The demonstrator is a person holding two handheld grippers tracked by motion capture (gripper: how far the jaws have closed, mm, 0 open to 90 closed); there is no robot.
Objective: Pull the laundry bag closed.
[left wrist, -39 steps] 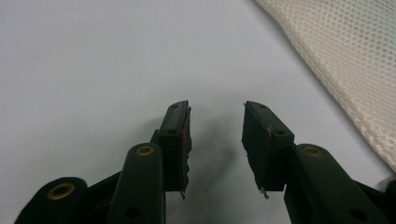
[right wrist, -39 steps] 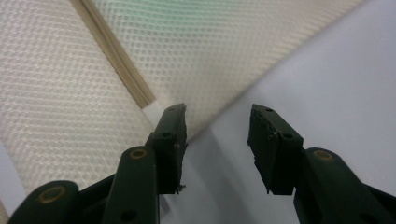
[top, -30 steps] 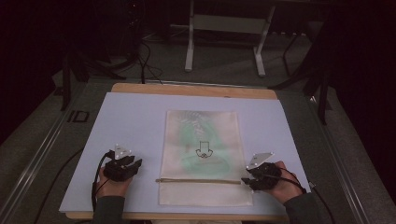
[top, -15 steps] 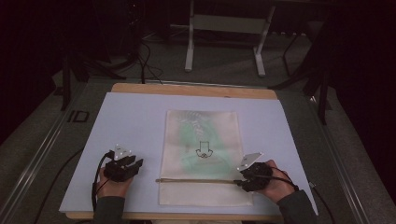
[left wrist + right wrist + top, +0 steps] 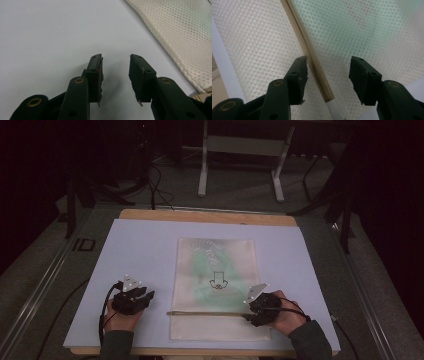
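Right hand-held gripper (image 5: 325, 80), jaws just opening, straddles the cream mesh zip bag's (image 5: 215, 270) tan zipper strip (image 5: 312, 56) w/o gripping; next: clamp its end.

Small black mark (image 5: 217, 283) on the mesh bag (image 5: 200, 270) (too tiny to read)

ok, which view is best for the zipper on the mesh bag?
Right gripper view: the zipper runs close up between the open right tool. High view shows it as a thin line across the mesh bag. Left gripper view catches just the bag's edge.
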